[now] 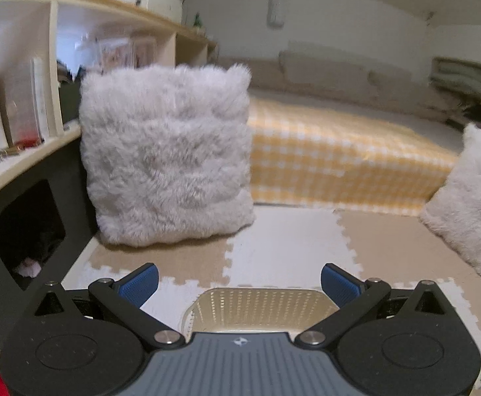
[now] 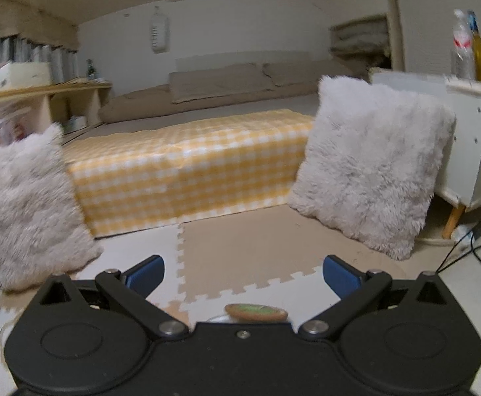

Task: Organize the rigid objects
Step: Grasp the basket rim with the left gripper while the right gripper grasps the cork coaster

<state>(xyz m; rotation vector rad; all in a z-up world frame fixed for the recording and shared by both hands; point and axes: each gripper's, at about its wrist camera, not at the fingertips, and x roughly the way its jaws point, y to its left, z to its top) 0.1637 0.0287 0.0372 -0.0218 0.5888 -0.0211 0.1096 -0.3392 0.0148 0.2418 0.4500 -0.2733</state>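
Yellow-white checked cover (image 2: 187, 171), grey furry cushion (image 1: 167, 158), beige-and-white mat (image 2: 256, 247).

Left gripper (image 1: 239, 280) spread wide; right gripper (image 2: 243, 272) likewise.

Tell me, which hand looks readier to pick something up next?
Probably right: its open tool sits just above a small round-topped object. The left tool, also open, hangs over the basket.

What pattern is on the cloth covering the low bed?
Yellow and white checks on the cloth, clearest in the right wrist view.
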